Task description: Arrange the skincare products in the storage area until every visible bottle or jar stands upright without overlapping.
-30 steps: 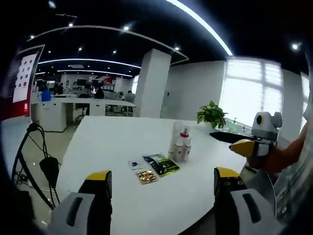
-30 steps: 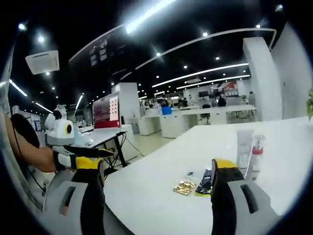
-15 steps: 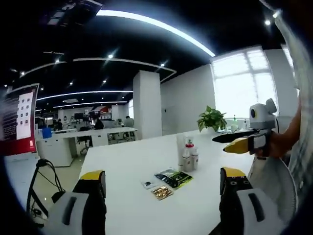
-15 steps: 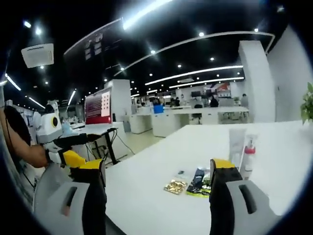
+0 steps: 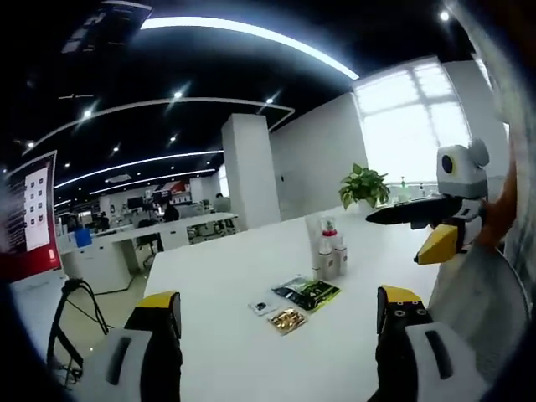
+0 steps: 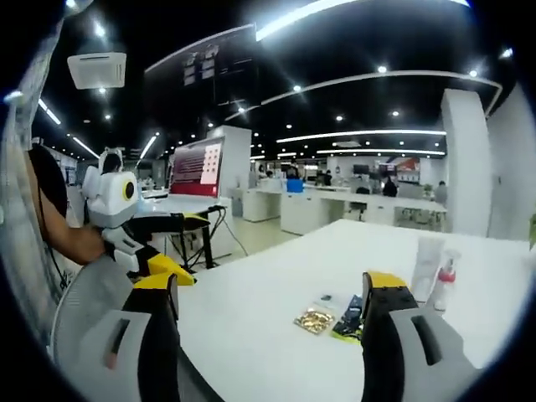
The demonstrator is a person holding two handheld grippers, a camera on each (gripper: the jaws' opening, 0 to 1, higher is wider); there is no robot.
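A small cluster of upright skincare bottles [image 5: 328, 253], one with a red pump top, stands on the long white table [image 5: 218, 276]. In the right gripper view the same bottles [image 6: 435, 273] stand at the right, a white tube beside the red-topped one. A dark green sachet [image 5: 308, 292], a gold sachet [image 5: 287, 319] and a small white packet [image 5: 261, 306] lie flat in front of them. My left gripper [image 5: 276, 314] is open and held well short of them. My right gripper [image 6: 270, 293] is open too; the gold sachet [image 6: 315, 317] lies between its jaws, farther off.
The right gripper [image 5: 440, 226] enters the left gripper view from the right, held by a hand. The left gripper [image 6: 138, 230] enters the right gripper view from the left. A potted plant [image 5: 363, 184] stands at the table's far end. Cables [image 5: 71, 314] hang beside the table.
Both cameras have tilted and shifted, so the table and products sit differently in each view. The products have not moved. Both grippers stay open.
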